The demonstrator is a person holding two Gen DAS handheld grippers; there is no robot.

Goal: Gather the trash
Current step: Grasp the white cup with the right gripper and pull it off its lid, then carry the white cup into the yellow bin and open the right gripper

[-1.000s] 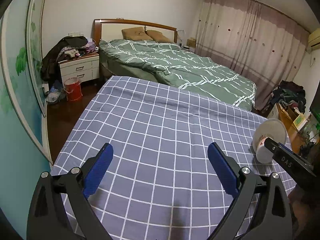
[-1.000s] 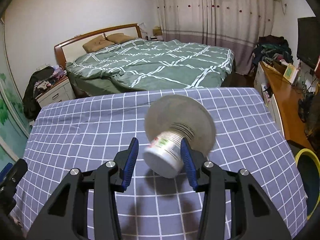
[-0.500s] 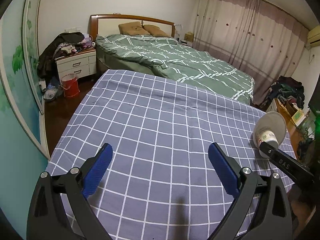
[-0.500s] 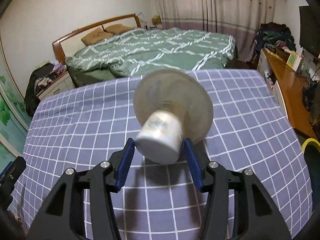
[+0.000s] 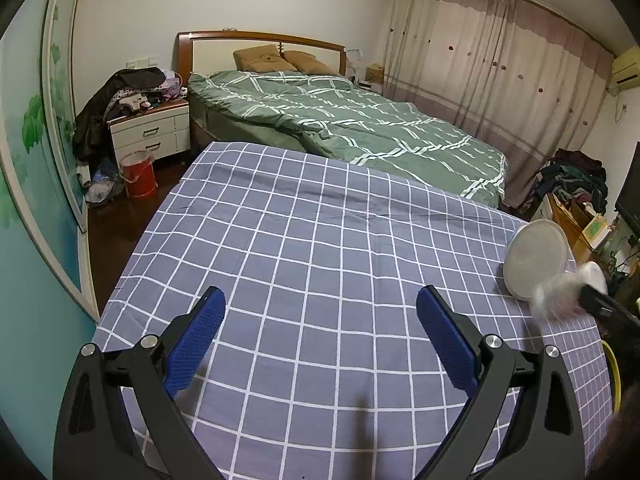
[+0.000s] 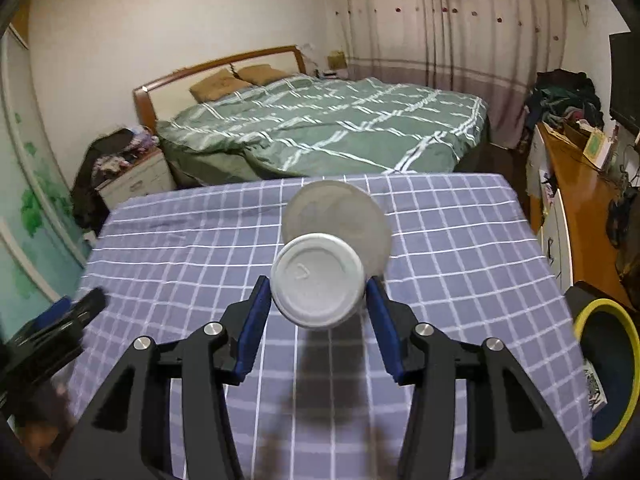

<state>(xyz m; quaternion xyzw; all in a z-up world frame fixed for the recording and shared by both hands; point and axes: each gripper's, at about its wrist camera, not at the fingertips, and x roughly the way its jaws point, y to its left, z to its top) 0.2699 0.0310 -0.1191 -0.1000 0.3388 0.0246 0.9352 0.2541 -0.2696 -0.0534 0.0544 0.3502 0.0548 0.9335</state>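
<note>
Item: white plastic cup (image 6: 318,280), trash, with a round peeled-back lid (image 6: 336,220) hanging off its far end. Gripped by the right gripper (image 6: 318,312), blue pads clamped on its two sides, base toward the camera, carried clear above the checked blue tablecloth (image 6: 460,240); the jaws have just been closing on it. A side grip likely keeps the loose lid out of the jaws.

Left gripper (image 5: 320,336): jaws wide apart, empty, hovering over bare cloth.

Likely destination: yellow-rimmed bin (image 6: 608,368), beside the table's right edge, mouth open.

Surroundings: green-quilted bed (image 5: 340,120), nightstand (image 5: 150,132), red bucket (image 5: 138,174), wooden desk (image 6: 576,200). Nothing stands between cup and bin.
</note>
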